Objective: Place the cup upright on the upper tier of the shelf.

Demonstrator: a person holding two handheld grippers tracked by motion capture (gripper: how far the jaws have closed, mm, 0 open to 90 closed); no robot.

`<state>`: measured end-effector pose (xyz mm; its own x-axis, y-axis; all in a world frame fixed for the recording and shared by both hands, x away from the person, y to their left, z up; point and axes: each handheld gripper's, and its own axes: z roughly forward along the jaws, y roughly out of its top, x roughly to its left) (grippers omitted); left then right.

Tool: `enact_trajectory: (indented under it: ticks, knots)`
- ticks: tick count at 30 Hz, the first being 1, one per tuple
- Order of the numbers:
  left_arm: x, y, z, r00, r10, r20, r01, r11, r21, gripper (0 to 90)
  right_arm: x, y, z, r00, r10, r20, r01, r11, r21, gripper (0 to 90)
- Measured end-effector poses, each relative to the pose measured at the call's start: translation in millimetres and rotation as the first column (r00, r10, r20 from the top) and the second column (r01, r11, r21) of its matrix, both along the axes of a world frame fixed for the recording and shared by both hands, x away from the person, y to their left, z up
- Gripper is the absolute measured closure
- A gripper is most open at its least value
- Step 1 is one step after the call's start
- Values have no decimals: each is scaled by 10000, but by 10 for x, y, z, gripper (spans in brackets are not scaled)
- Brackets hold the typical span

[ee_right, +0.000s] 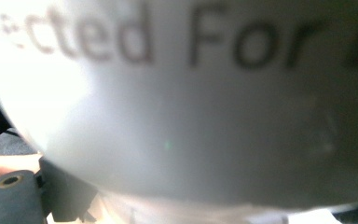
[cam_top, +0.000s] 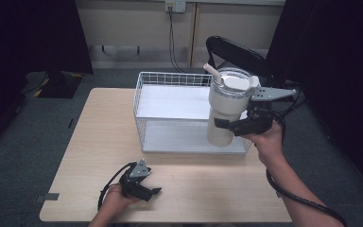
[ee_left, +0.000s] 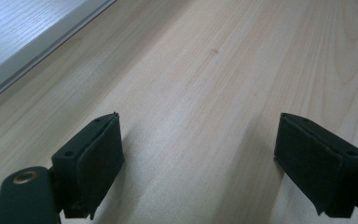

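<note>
Cream-white plastic tumbler (cam_top: pixel 228 111), tall, with a clear lid and a pale straw, stood at the centre right of the high view, at the right front end of the white wire basket (cam_top: pixel 170 80); whether its base rested on the basket floor or hung just above it could not be told. The right claw (cam_top: pixel 227 125) was closed on the tumbler's lower body from the right, gripping it side-on. At the lower left of that frame, the left claw (cam_top: pixel 152 191) lay low over the light wooden tabletop (cam_top: pixel 94 123), its jaws spread wide and holding nothing.

The risk, as I judged it, lay in the grip: a smooth, tapering wall held low on a tall, top-heavy cup could let it tip or slide, and the base could catch on the basket's front rim.

The right claw's own view gave what the high view could not: blurred dark lettering on the tumbler wall (ee_right: pixel 191 116), pressed right up against the camera. The left claw's view showed both black pads (ee_left: pixel 93 158) well apart over bare wood grain, with the basket's pale edge (ee_left: pixel 42 51) at the upper left.
</note>
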<state>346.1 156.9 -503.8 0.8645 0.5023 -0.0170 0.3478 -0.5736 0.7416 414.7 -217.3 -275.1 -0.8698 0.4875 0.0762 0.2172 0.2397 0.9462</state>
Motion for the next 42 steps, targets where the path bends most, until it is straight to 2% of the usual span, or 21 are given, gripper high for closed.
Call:
enact_trajectory:
  ticks: [17,26,35,39,42]
  knots:
    - [0,1,0,10000,-3,9,3,10000,4,148,144,50,181,9996,-275,33,275,9995,149,97]
    - [0,1,1,10000,-2,-1,2,10000,1,147,266,67,270,9980,-618,145,615,9980,165,97]
    - [0,0,1,10000,1,2,-1,10000,3,147,341,114,290,9964,-844,113,844,9964,-16,97]
    - [0,0,1,10000,-2,2,2,10000,5,147,386,137,298,9958,-908,107,907,9958,125,97]
    - [1,2,3,10000,-24,-21,24,10000,17,147,416,152,310,9950,-986,163,986,9951,56,97]
